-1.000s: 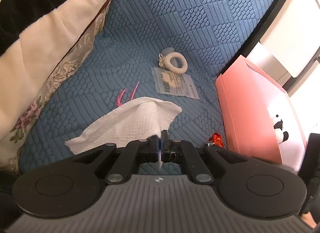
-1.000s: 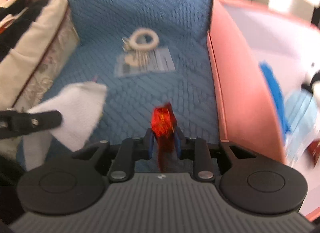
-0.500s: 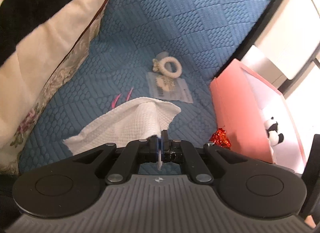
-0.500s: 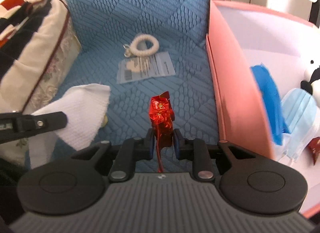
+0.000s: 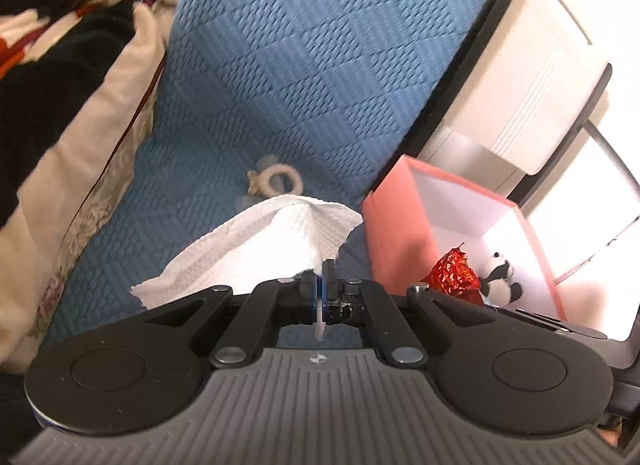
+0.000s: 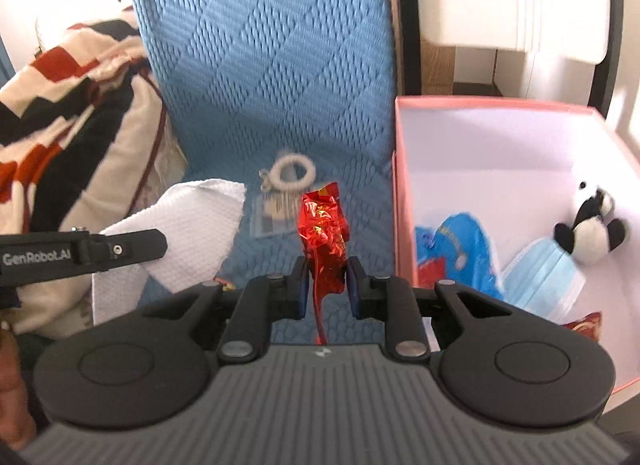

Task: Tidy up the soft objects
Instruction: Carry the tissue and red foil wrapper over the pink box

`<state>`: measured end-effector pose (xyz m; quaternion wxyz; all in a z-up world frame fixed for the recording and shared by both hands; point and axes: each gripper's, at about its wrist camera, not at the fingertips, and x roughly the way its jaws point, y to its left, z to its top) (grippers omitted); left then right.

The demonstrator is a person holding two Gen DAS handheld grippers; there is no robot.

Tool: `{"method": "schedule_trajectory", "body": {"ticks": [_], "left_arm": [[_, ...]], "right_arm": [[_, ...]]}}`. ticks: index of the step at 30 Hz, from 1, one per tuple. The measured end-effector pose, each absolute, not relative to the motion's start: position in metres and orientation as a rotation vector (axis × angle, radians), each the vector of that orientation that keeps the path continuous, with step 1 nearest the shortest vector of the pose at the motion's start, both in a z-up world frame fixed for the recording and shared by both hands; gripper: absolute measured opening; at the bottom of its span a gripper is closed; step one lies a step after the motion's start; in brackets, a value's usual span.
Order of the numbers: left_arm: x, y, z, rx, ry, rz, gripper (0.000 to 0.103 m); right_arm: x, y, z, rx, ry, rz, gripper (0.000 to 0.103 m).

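Two hand-held grippers carry soft items above a blue quilted cover. The left gripper [image 5: 322,285] has its jaws pressed fully together on a thin edge of a white tissue [image 5: 260,249], which fans out ahead of the fingers. The right gripper [image 6: 325,281] holds a crumpled red foil wrapper [image 6: 322,231] between jaws set narrowly apart, its tail trailing below. Just to the right stands a pink box [image 6: 404,201], its open top facing up. Farther off on the cover lie a small clear packet [image 6: 276,217] and a white fluffy ring [image 6: 292,173].

The tissue is pinched only by a sliver and could tear or slip free on a quick swing. The foil is slick and springy and might squirm out before it clears the box wall, or catch on the rim.

Only the right view shows the box's contents: a blue pouch [image 6: 456,241], a face mask [image 6: 540,277] and all of a panda toy [image 6: 592,229]. The left view shows the tissue grip head-on, and the wrapper [image 5: 456,273] in front of the box interior, near the panda.
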<state>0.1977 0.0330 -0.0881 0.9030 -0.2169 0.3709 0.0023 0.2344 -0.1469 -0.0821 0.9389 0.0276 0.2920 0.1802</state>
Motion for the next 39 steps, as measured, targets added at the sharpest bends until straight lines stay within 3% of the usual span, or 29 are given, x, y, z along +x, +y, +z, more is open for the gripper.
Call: {"method": "schedule_trajectory", "body": {"ticks": [25, 39], "left_arm": [[0.225, -0.091, 0.015, -0.394, 0.652, -0.094, 0.003], [0.261, -0.181, -0.031, -0.339, 0.726, -0.152, 0.003]], "right_arm": [[0.209, -0.266, 0.031, 0.067, 0.447, 0.349, 0.024], [0.236, -0.348, -0.016, 0.078, 0.509, 0.238, 0.024]]}}
